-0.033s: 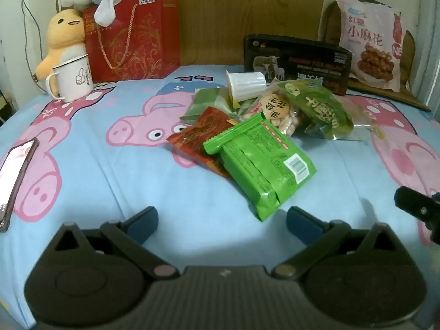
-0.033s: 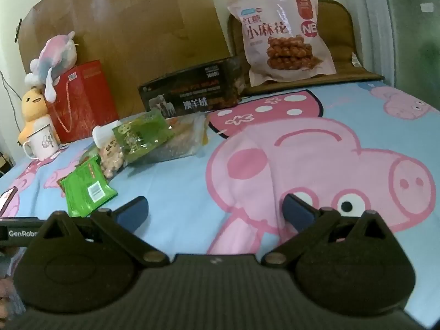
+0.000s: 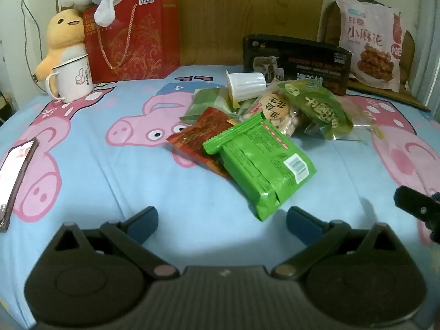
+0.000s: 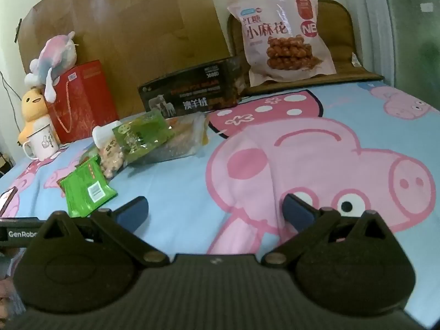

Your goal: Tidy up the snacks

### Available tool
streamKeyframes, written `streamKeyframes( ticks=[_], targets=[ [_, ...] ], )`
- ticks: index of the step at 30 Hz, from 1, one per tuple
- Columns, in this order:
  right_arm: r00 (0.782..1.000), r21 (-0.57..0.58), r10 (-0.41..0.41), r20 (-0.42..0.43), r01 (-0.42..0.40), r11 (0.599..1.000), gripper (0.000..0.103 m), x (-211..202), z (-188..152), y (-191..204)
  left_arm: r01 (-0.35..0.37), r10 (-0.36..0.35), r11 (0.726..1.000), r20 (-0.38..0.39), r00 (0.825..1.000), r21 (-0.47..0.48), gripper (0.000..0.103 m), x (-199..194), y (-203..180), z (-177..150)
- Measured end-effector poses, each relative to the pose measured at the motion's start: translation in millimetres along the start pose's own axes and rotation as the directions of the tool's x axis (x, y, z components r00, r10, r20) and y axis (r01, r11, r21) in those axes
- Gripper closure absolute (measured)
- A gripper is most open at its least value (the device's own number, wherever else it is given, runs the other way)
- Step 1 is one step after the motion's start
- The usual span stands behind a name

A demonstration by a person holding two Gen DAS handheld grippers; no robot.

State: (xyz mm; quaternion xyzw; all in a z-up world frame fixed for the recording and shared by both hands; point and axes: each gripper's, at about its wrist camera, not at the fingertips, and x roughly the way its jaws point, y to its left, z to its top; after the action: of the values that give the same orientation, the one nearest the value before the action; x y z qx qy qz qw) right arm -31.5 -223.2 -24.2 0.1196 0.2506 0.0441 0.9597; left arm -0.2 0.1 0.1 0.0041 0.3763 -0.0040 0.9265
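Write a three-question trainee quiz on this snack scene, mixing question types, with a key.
1. True or false: the left gripper holds the bright green packet.
2. What lies partly under the bright green packet? A) red snack packet B) phone C) white mug
3. Fill in: the big pink snack bag leans upright beside the ____ box.

Key: 1. False, its fingers are spread with only bedsheet between them. 2. A. 3. Black.

Light: dim, soft indoor; brighter at the far right window (image 4: 407,27)
Shadows: faint
Edges: fisheye bending; dark corners
Focus: slightly soft
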Motion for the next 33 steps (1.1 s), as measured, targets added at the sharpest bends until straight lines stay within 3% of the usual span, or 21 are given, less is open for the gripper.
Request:
streamKeyframes(
  ticks=[19,26,33],
  targets=[
    [1.0,0.015,-0.009,0.013,0.009,1.0,0.0,0,0,0,0.008,-0.008,1.0,0.011,1.0,-0.016,0.0,-2,1,0],
    [1.0,0.019,-0.006,0.016,0.006,1.0,0.0,-1,0,0,-0.008,0.009,1.0,0.07,0.997,-0.013,0.0,-5,-1,-7],
    [1.0,0.003,-0.011,0.016,0.011,1.0,0.0,-1,0,2,0.017,-0.017,1.0,0.034,0.999,0.008,0.0,-5,2,-4]
  ],
)
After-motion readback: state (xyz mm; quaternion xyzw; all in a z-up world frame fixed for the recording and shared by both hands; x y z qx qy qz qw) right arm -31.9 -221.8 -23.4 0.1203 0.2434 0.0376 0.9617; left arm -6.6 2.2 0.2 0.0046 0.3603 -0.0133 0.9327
